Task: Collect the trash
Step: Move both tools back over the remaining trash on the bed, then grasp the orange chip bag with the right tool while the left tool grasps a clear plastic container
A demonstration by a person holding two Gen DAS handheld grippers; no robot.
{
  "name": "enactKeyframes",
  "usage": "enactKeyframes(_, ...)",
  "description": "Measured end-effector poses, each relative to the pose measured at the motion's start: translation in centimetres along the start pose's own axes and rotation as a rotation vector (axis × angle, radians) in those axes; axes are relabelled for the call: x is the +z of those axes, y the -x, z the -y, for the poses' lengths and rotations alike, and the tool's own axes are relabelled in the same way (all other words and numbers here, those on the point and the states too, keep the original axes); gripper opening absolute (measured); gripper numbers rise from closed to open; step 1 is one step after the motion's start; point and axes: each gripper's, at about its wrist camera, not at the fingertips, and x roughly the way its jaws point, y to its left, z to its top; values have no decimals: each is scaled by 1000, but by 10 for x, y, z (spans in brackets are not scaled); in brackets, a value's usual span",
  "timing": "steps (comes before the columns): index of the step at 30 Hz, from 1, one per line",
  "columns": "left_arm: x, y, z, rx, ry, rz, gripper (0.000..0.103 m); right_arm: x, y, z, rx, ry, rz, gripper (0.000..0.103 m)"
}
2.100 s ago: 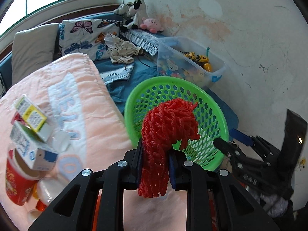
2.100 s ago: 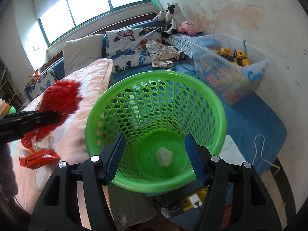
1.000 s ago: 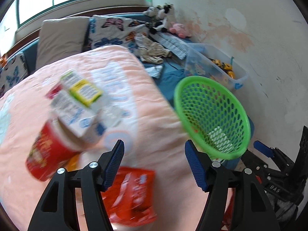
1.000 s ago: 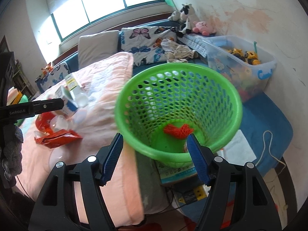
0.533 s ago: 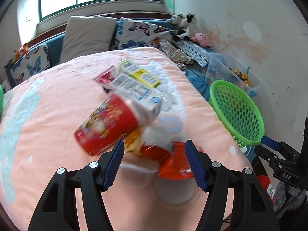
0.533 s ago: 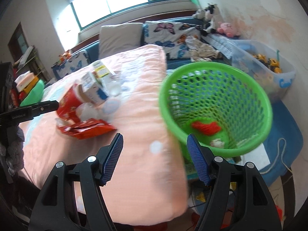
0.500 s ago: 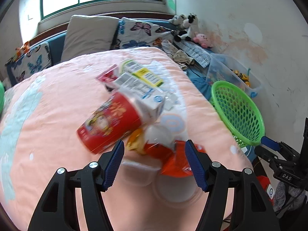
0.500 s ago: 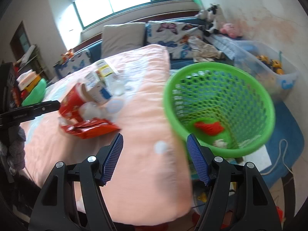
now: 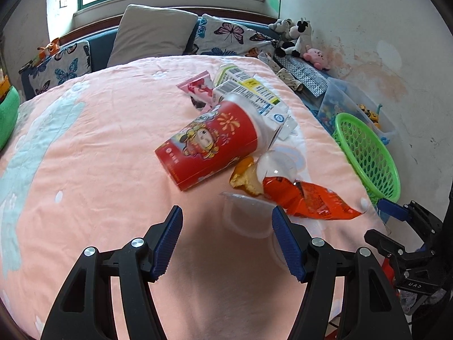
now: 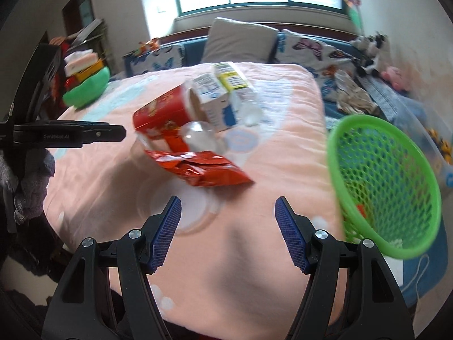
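Note:
Trash lies heaped on the pink blanket [image 9: 93,153]: a red paper cup [image 9: 209,147] on its side, white cartons [image 9: 249,90], a pink wrapper [image 9: 198,86], a clear plastic cup [image 9: 246,215], an orange snack bag [image 9: 305,198]. My left gripper [image 9: 226,226] hovers open just before the heap, nothing between its fingers. The right wrist view shows the same red cup [image 10: 161,110], cartons [image 10: 218,99] and snack bag [image 10: 201,167]. My right gripper [image 10: 228,218] is open and empty over the blanket. The green basket [image 10: 385,187] hangs off the bed's right edge with a red scrap inside.
Pillows [image 9: 153,36] and butterfly cushions line the back of the bed. Plush toys [image 9: 294,36] and a clear toy bin [image 9: 348,104] sit along the stained wall. A green cushion with stacked items [image 10: 85,85] stands at the far left.
The red mesh left my left gripper and now lies in the basket. Both grippers swung left from the basket to the trash heap; the basket slid to the right edge of both views.

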Motion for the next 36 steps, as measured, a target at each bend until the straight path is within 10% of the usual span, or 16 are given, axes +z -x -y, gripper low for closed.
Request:
enactKeyframes(26,-4,-44,9,-61,-62,-54,71,24,-33,-12,5,38,-10,22)
enactKeyframes(36,1,-57,14,-87,-63,-66,68,23,-30,-13,30,34,-18,25)
